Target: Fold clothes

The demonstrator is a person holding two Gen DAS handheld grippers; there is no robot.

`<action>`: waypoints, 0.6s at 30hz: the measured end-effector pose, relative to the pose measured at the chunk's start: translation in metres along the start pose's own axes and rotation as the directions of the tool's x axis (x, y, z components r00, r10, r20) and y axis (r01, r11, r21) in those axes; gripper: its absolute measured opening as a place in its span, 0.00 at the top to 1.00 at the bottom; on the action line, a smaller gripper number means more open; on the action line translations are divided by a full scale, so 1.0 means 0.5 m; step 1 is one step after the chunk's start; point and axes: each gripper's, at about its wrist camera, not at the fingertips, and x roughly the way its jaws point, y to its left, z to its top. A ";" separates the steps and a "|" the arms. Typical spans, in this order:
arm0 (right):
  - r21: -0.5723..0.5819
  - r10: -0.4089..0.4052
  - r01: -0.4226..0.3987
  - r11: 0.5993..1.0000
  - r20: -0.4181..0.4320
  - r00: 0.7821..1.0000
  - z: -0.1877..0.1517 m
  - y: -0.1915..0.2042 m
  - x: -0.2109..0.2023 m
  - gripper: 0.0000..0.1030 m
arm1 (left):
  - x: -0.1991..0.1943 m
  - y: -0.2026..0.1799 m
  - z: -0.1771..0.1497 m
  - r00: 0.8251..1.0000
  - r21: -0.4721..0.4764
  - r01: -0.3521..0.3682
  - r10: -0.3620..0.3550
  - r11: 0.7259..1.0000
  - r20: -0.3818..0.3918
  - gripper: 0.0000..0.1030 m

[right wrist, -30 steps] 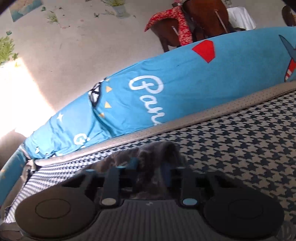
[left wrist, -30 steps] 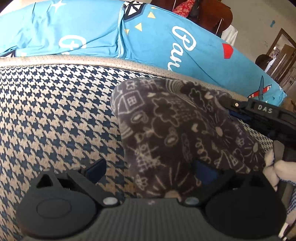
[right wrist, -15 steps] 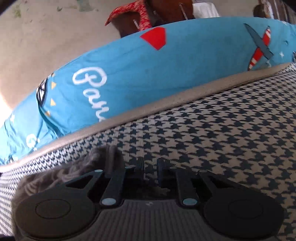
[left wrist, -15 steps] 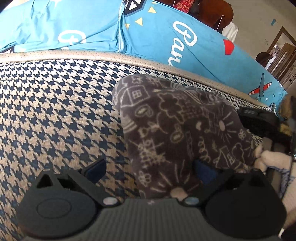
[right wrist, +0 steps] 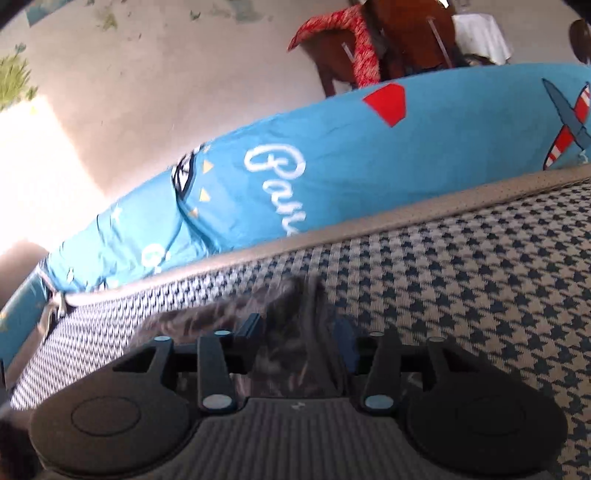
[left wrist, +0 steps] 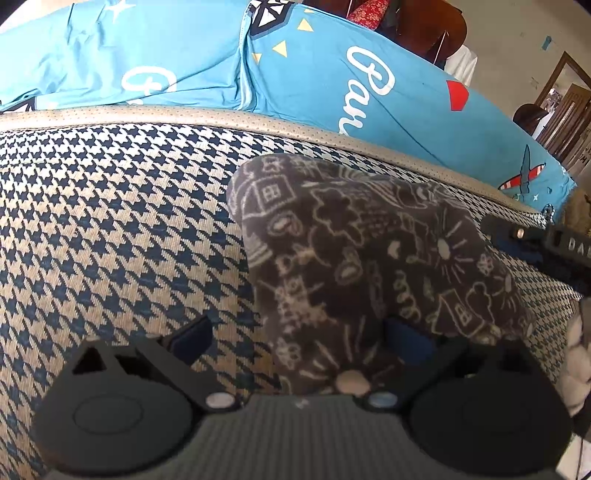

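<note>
My left gripper (left wrist: pixel 295 336) hung over the houndstooth cushion (left wrist: pixel 110 229), and its two fingers stood wide apart. The left finger (left wrist: pixel 190 334) was over bare cushion, and the right finger (left wrist: pixel 406 341) was half hidden under the near edge of the dark grey printed cloth (left wrist: pixel 369 266), so nothing was pressed between them. This cloth, with pale doodles of houses and clouds, lay in a bunch on the right part of the cushion, a little inside the beige piped far edge (left wrist: pixel 147 112). Behind that edge lay the blue bedding (left wrist: pixel 332 74) with white script letters and a red shape. At the right border of the left wrist view I saw my right gripper (left wrist: pixel 532 243) just beside the right side of the cloth. In the right wrist view the jaws of the right gripper (right wrist: pixel 299 339) were opening, and a blurred fold of the same cloth (right wrist: pixel 280 314) stood between them; the pads did not seem to press on it. To its right the cushion (right wrist: pixel 480 280) was uncovered, and beyond the bedding (right wrist: pixel 332 155) stood a brown wooden chair (right wrist: pixel 406 33) with a red patterned cloth (right wrist: pixel 354 37) on it.
</note>
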 end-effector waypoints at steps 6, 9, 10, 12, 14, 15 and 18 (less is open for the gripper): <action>-0.039 -0.032 0.030 0.999 -0.050 0.998 -0.021 0.006 0.014 0.53 | 0.002 0.002 -0.002 1.000 0.002 0.000 0.000 1.000 0.000 0.00; -0.064 -0.073 0.069 0.996 -0.056 0.996 -0.029 0.006 0.022 0.61 | 0.003 0.005 -0.003 1.000 -0.001 0.004 -0.004 1.000 -0.003 0.00; -0.068 -0.085 0.081 0.994 -0.055 0.995 -0.032 0.003 0.024 0.63 | 0.003 0.006 -0.003 1.000 -0.002 0.007 -0.007 1.000 -0.005 0.00; -0.061 -0.114 0.110 0.992 -0.052 0.992 -0.038 -0.005 0.030 0.66 | 0.004 0.007 -0.002 1.000 -0.005 0.013 -0.013 1.000 -0.009 0.00; -0.046 -0.138 0.136 0.990 -0.049 0.989 -0.044 -0.016 0.034 0.67 | 0.004 0.007 -0.001 1.000 -0.008 0.017 -0.017 1.000 -0.013 0.00; -0.041 -0.152 0.150 0.988 -0.046 0.987 -0.046 -0.020 0.035 0.67 | 0.004 0.007 -0.001 1.000 -0.008 0.018 -0.018 1.000 -0.014 0.00; -0.022 -0.187 0.186 0.982 -0.045 0.981 -0.050 -0.033 0.037 0.66 | 0.005 0.006 -0.002 1.000 0.000 0.019 -0.019 1.000 -0.014 0.00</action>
